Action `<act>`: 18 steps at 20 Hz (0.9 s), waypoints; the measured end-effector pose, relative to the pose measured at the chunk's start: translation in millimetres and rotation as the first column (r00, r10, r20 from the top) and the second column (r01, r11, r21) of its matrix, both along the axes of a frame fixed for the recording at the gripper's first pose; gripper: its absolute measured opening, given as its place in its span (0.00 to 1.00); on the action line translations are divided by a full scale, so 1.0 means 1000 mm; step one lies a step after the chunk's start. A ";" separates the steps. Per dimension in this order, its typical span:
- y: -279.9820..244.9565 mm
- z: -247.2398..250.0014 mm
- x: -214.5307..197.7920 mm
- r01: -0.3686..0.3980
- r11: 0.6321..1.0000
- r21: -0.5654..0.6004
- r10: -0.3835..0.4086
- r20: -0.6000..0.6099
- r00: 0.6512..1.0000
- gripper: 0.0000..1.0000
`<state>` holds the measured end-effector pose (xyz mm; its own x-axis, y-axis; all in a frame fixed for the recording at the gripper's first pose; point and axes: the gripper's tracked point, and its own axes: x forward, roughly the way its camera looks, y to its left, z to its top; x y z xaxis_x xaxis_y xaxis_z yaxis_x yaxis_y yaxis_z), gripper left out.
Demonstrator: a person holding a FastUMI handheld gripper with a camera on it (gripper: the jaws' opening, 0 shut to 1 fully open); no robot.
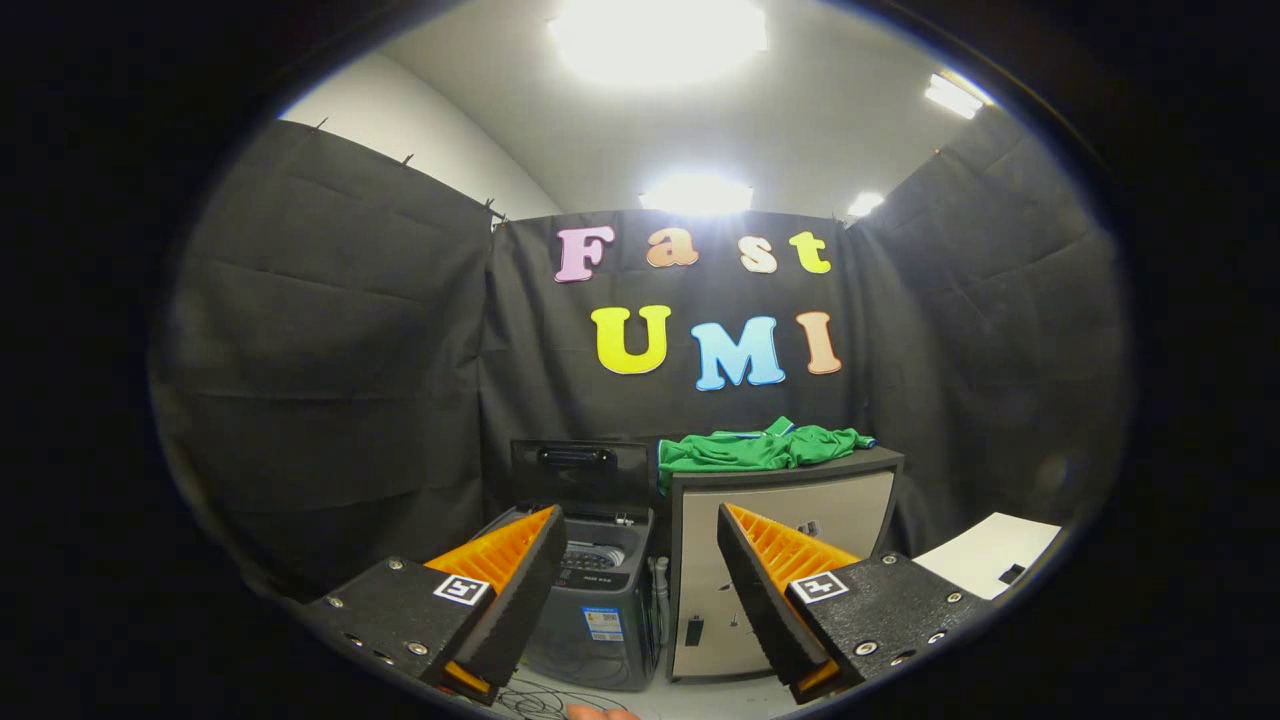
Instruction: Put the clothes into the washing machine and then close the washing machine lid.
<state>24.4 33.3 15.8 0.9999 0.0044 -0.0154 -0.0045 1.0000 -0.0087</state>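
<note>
The gripper (640, 525) is hovering with fingers apart, facing the open grey washing machine (592, 590); green clothes (758, 447) are lying along the beige cabinet's (780, 580) top edge.

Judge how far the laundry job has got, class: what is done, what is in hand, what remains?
Done: only the washing machine lid stands raised. In hand: nothing; the gripper is open and empty, well short of both. Left: the green clothes lie on the cabinet beside the machine, to be loaded, then the lid shut.
</note>
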 end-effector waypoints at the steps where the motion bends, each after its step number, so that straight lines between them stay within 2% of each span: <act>1: -0.002 0.001 0.006 0.016 1.000 -0.007 -0.017 -0.002 1.000 0.93; 7: -0.039 0.009 0.064 0.175 0.984 -0.027 -0.176 -0.021 0.984 0.93; 11: -0.076 0.017 0.118 0.252 0.967 -0.029 -0.253 -0.036 0.967 0.93; 18: -0.145 0.040 0.231 0.288 0.957 -0.026 -0.289 -0.063 0.955 0.93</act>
<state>255.0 -111.2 55.7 0.9554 -0.2847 -0.0786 0.2828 0.9586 -0.0345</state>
